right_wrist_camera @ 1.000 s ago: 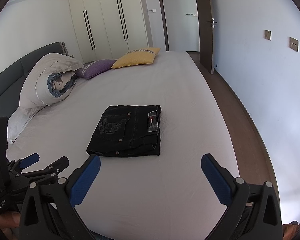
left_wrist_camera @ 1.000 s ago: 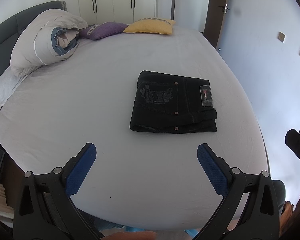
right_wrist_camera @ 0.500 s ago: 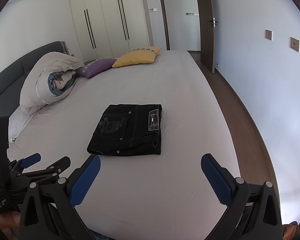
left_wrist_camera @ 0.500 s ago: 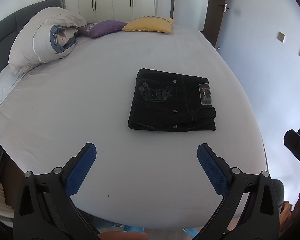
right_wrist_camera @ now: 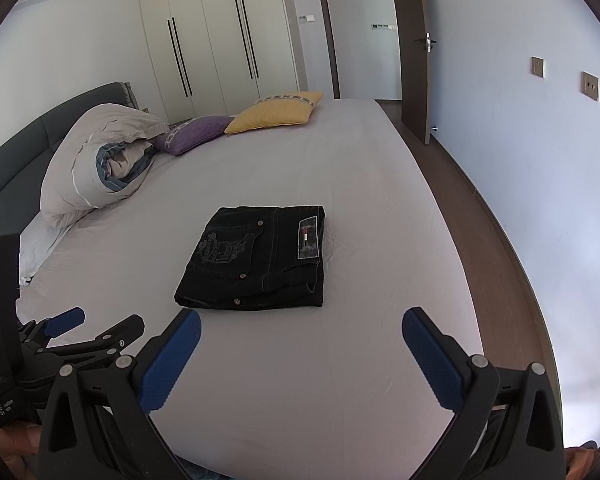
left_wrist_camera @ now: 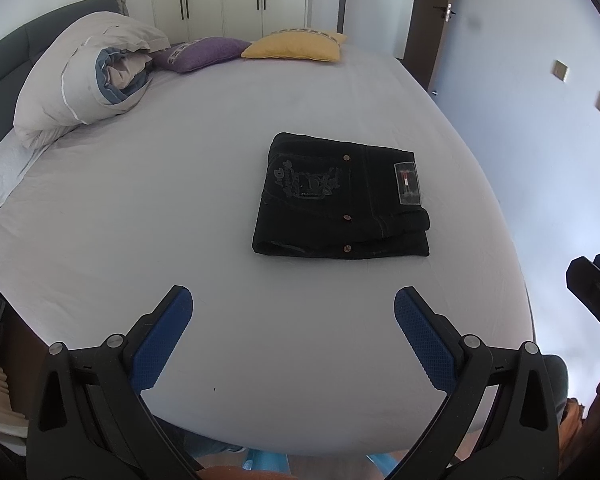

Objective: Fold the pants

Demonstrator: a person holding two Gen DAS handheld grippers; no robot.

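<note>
Change since earlier frames: the folded pants sit slightly nearer in the left wrist view; both grippers remain spread and empty

Item: black denim pants (left_wrist_camera: 342,198), folded into a compact rectangle, embroidered back pocket and brand patch facing up; lies flat on the pale lilac bed sheet (left_wrist_camera: 140,240), toward the bed's foot edge and nearer its right side than its headboard side

Left gripper (left_wrist_camera: 293,300): blue-padded fingers wide apart, holding nothing, above the sheet short of the pants; also seen at lower left of the right wrist view (right_wrist_camera: 96,320)

Right gripper (right_wrist_camera: 301,320): released, fingers wide apart, clear of the pants

Also present: rolled beige-and-blue duvet (right_wrist_camera: 100,160) by the dark grey headboard (right_wrist_camera: 12,152); purple cushion (right_wrist_camera: 194,134) touching yellow cushion (right_wrist_camera: 278,112) at the far edge
</note>
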